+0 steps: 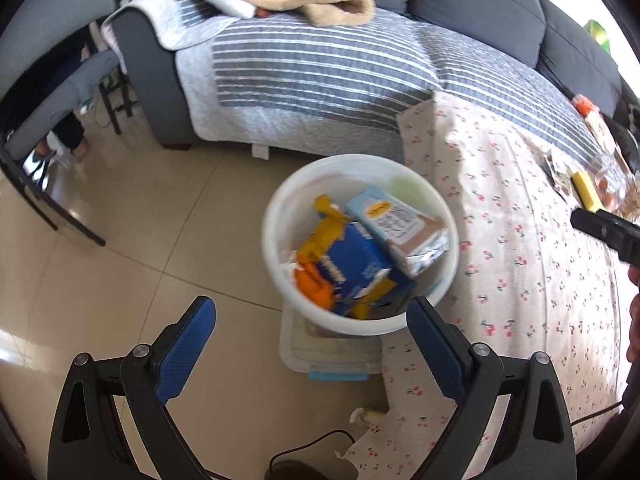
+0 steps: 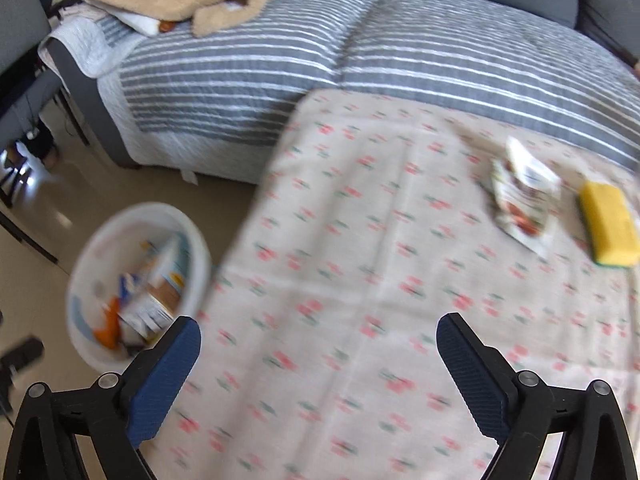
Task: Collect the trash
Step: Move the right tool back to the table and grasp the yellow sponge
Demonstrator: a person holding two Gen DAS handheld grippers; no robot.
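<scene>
Gaping empty, both: left hand-held gripper (image 1: 312,320) above bin (image 1: 276,216) rim, right hand-held gripper (image 2: 318,340) over bare tablecloth (image 2: 360,280).

Each gripper is a black frame of angled struts joined by round silver screws, ending in two fingers faced with dark blue, finely ribbed pads. The left gripper (image 1: 312,312) and right gripper (image 2: 318,334) look alike. A thin black cable (image 1: 308,446) curls below the left one.
</scene>
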